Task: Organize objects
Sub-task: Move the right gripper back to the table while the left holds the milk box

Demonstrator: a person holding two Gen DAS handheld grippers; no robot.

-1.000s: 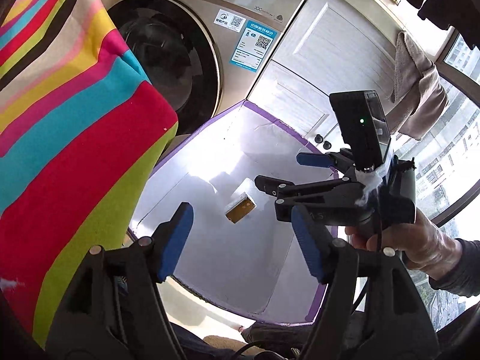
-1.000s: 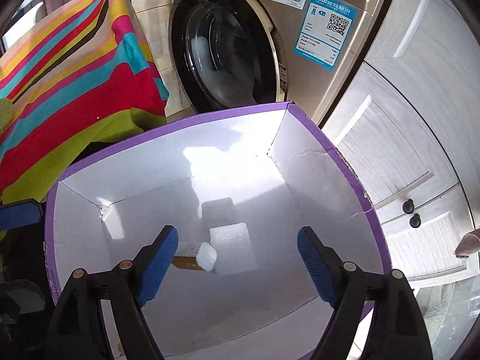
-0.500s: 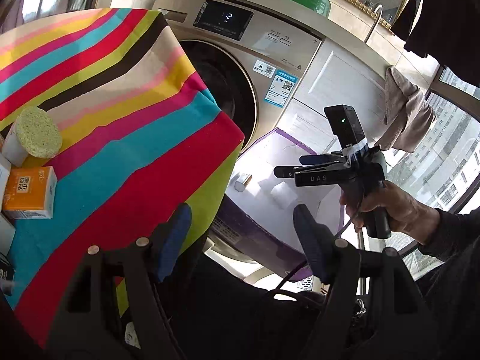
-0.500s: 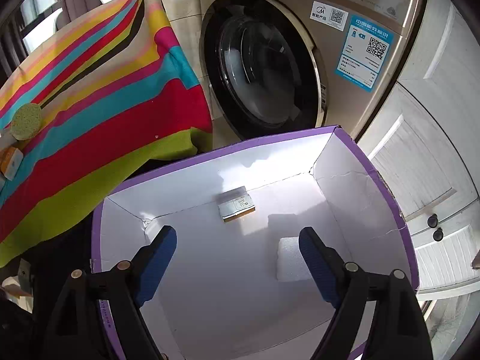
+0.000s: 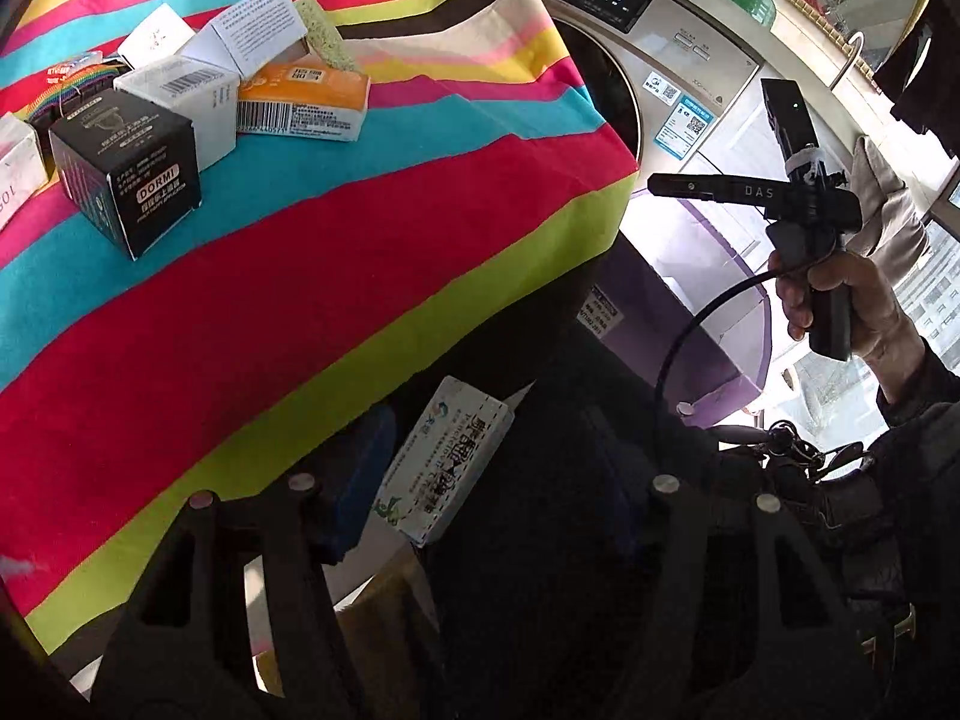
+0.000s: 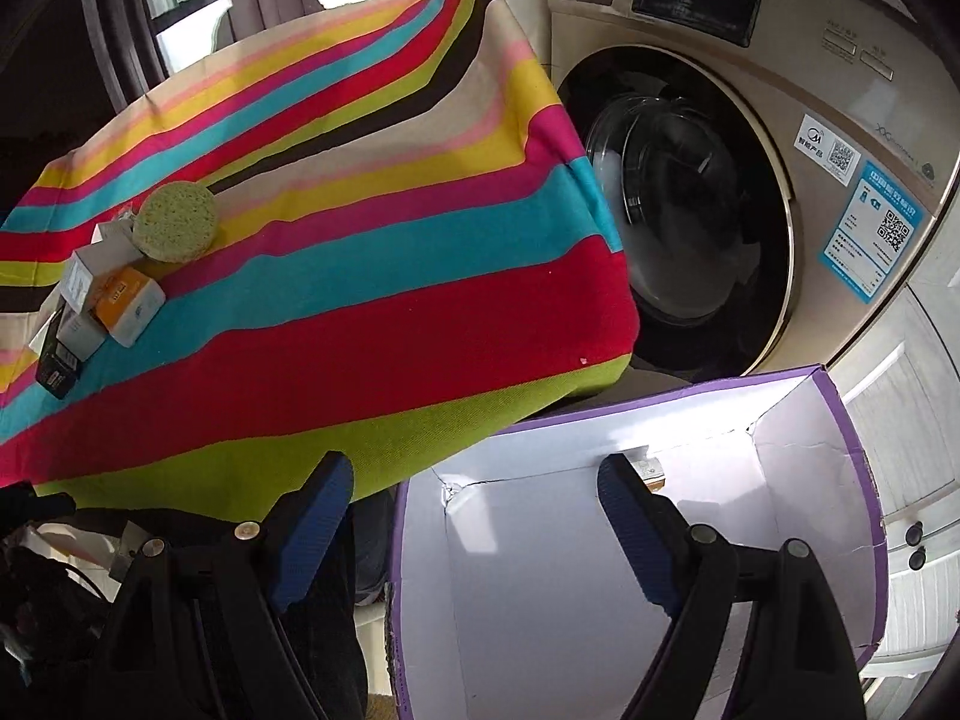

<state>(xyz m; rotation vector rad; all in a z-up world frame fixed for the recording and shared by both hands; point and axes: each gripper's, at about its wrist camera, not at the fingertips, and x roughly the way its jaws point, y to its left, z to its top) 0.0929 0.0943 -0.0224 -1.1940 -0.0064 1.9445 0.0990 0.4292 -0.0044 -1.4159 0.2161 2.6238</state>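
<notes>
Both hand-held grippers have swung from the purple box (image 6: 828,420) towards the table (image 5: 360,252): the left hand-held gripper (image 5: 480,480), jaws just narrowing, and the right hand-held gripper (image 6: 474,522), spread wide, are empty, so another box (image 5: 126,168) likely follows.

Small boxes clustered on the striped desk (image 5: 360,228): black DORMI box (image 5: 129,171) upright, white barcode box (image 5: 186,105) behind it, orange pack (image 5: 306,102) lying flat, green round sponge (image 6: 174,223) leaning on the boxes. Purple box (image 6: 840,420) with white interior, open-topped, beside the desk, one small carton (image 6: 651,468) against its far wall.
</notes>
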